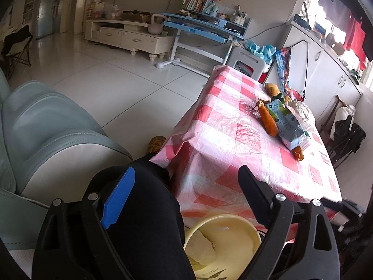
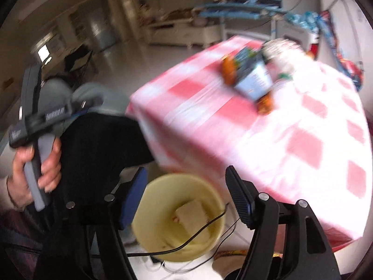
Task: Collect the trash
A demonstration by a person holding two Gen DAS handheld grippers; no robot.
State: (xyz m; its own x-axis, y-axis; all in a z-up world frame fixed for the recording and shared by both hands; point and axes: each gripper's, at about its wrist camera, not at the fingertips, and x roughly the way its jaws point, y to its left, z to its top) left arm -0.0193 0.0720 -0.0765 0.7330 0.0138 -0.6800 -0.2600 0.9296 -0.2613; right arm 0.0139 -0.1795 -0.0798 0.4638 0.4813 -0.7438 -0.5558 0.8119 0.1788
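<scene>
A pile of trash lies on the red-and-white checked table (image 1: 223,126): a blue-green drink carton (image 1: 285,121), orange peels (image 1: 268,119) and a crumpled white bag (image 1: 302,113). The same pile shows blurred in the right wrist view, with the carton (image 2: 254,79) on top. A pale yellow bin (image 1: 223,240) stands on the floor below the table's near edge and holds a pale scrap (image 2: 191,214). My left gripper (image 1: 186,179) is open and empty above the bin and a black-clad knee. My right gripper (image 2: 186,179) is open and empty right over the bin (image 2: 179,217).
A grey-green sofa (image 1: 46,126) is at the left. A black cable (image 2: 191,238) crosses the bin's rim. A white cabinet (image 1: 326,70) stands beyond the table, a blue desk (image 1: 200,25) further back. A hand holds the left gripper's handle (image 2: 37,163).
</scene>
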